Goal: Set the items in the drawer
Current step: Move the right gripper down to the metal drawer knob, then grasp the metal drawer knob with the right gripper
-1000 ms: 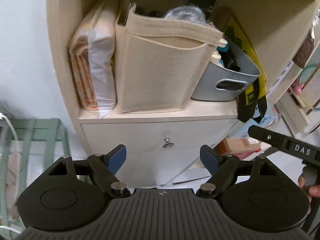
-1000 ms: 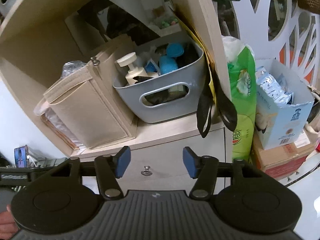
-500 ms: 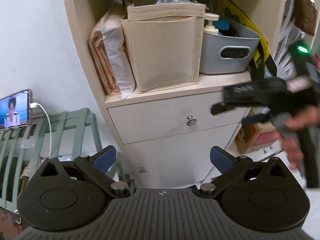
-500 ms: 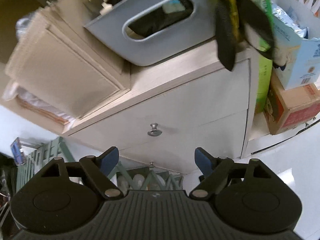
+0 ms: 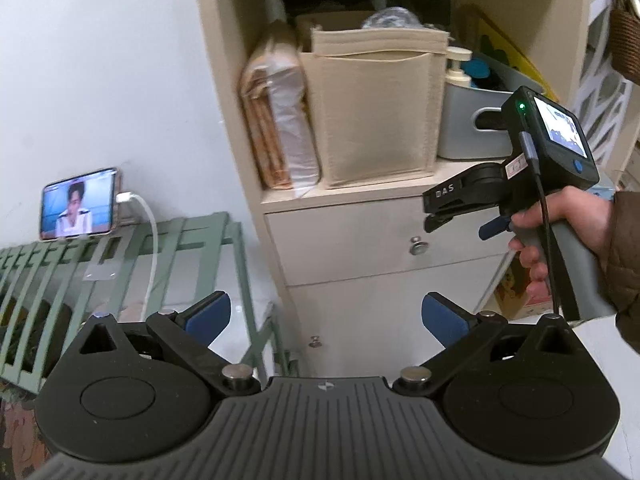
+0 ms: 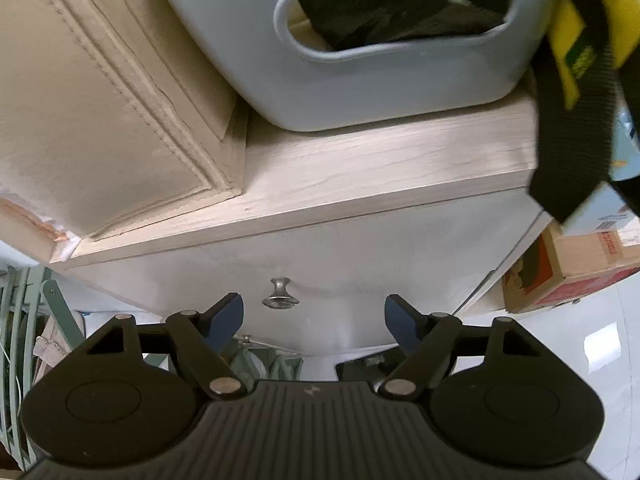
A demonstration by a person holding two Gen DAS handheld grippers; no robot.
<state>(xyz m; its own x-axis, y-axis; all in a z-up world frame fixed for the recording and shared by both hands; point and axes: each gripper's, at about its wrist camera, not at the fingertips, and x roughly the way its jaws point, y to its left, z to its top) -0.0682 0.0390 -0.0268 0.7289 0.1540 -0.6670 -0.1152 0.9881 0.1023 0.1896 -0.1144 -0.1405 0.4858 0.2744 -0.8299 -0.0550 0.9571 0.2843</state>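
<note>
Two bins (image 5: 376, 104) (image 6: 360, 40) crowd the pale wooden shelf (image 6: 380, 168).

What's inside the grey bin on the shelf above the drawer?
The grey bin shows a pump bottle and a blue cap at its rim; something dark fills the handle slot. Anything deeper is hidden by its walls.

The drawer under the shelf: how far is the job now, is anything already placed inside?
Nothing looks done: the drawer is shut, and both grippers are open and empty. In hand: the right gripper is close to the drawer knob, not yet around it; the left gripper is further back. Left: pull the drawer open, then pick up items and put them in.
</note>
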